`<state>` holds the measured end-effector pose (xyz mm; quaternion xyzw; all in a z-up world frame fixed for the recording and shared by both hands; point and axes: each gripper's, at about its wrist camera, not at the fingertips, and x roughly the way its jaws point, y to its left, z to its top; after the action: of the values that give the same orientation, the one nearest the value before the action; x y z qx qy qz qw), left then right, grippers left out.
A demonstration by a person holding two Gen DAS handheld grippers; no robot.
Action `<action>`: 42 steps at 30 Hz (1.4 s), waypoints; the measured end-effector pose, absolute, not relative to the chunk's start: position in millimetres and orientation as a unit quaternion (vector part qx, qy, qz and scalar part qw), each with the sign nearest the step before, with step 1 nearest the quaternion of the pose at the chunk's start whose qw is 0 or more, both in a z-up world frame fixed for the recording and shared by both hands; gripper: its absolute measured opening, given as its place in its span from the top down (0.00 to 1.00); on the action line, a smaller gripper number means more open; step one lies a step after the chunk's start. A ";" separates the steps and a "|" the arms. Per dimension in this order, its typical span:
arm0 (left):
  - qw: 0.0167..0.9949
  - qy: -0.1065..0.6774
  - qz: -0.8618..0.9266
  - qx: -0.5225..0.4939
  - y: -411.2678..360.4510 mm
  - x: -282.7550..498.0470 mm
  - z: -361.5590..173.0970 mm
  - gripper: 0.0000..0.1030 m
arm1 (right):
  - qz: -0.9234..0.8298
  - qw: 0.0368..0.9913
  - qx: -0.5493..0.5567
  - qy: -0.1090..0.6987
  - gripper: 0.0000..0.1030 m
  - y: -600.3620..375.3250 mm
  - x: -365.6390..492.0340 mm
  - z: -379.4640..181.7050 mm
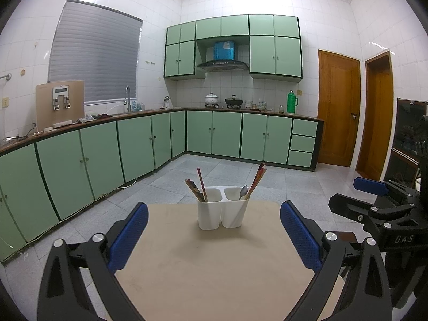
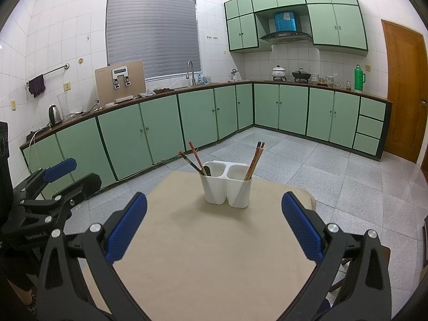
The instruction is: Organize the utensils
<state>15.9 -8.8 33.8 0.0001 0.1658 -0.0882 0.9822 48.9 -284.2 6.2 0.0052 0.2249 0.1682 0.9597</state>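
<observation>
Nearest me, the left gripper [image 1: 214,236] and the right gripper [image 2: 214,227] hung side by side over the near edge of the beige table [image 1: 187,267], each with its blue pads spread wide and nothing between them, as though squared up for a first reach. Farther along the tabletop stood the white two-cup holder [image 1: 223,208], well apart from both. Chopsticks [image 1: 196,188] leaned in its left cup; more chopsticks [image 1: 257,179] shared the right cup with a spoon [image 1: 244,192], so sorting looked unfinished. Beyond lay grey floor and green cabinets [image 1: 227,136].
</observation>
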 end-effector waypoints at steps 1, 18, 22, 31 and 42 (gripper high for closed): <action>0.982 0.165 -0.088 0.000 -9.0 15.7 33.9 0.06 | 0.168 0.960 0.005 0.225 0.05 -284.2 49.0 6.2; 0.982 0.167 -0.089 0.001 -7.9 16.1 33.1 0.06 | 0.169 0.959 0.005 0.226 0.05 -283.7 50.4 6.3; 0.982 0.167 -0.089 0.001 -8.5 16.2 33.2 0.06 | 0.169 0.959 0.005 0.226 0.05 -283.6 50.4 6.4; 0.982 0.168 -0.091 0.000 -7.3 16.4 32.5 0.06 | 0.169 0.959 0.003 0.228 0.05 -281.3 53.1 3.3; 0.980 0.173 -0.094 0.000 -7.5 20.4 29.3 0.06 | 0.169 0.958 0.005 0.232 0.05 -281.0 56.6 -1.3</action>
<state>20.4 -7.5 29.3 0.0001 0.1728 -0.0945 0.9804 56.6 -281.0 -1.3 0.0050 0.2322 0.1689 0.9579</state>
